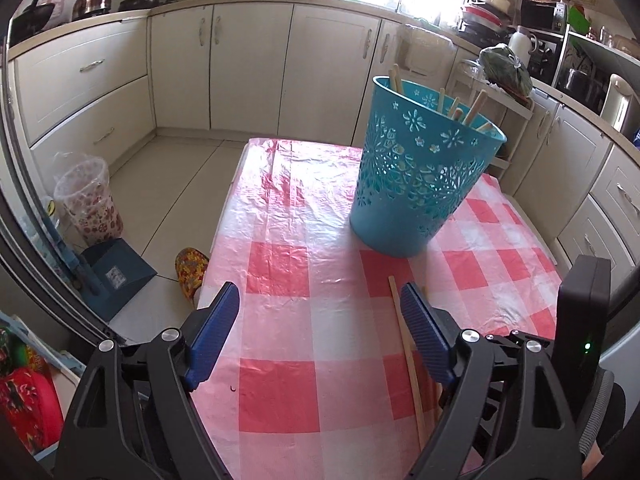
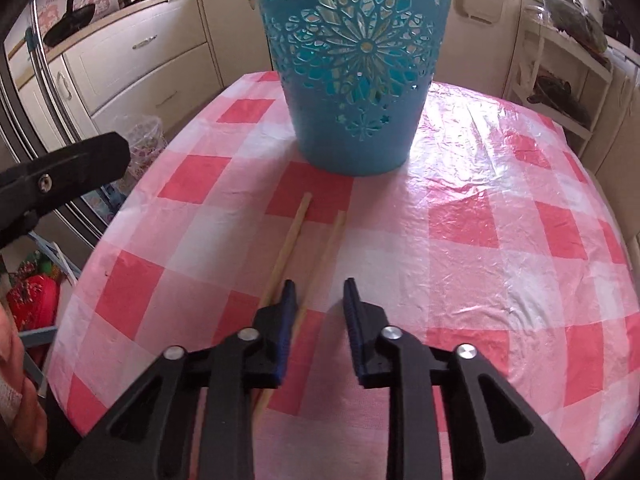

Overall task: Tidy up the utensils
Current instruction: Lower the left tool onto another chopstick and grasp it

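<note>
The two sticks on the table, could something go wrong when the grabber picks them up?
Maybe. The two wooden chopsticks lie close side by side, so the open right gripper might pinch just one, or nudge the other off the near edge of the slick checkered tablecloth. The blue basket already holds several sticks leaning about, so a new one could snag on them, or a bump could tip the basket.
</note>
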The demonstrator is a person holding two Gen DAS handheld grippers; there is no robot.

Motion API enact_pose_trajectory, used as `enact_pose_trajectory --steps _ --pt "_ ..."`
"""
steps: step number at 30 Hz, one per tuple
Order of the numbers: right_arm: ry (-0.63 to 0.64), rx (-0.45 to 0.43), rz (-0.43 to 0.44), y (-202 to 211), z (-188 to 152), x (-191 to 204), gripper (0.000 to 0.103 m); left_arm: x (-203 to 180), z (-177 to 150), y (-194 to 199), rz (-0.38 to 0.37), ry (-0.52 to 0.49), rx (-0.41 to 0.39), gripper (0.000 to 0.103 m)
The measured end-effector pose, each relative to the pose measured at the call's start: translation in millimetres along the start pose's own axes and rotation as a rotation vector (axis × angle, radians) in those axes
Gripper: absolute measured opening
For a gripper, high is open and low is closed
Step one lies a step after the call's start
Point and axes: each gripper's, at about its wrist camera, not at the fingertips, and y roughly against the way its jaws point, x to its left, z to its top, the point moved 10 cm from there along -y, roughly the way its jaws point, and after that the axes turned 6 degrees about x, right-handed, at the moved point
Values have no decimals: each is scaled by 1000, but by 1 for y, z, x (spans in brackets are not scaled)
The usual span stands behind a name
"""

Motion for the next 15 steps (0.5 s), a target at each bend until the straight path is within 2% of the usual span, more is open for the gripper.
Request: enact_pose_trajectory --steps 2,7,11,15 --pt "23 3 3 2 -3 -6 16 -5 -6 -10 3 -18 40 79" --pt "23 14 -19 14 -15 -45 16 -33 -19 -46 12 -95 159 79" --pt "-74 10 27 18 -21 -76 14 -57 -23 -73 42 -147 216 79" --pt "-167 -4 96 17 -19 -85 14 -70 -22 -91 97 -179 254 75"
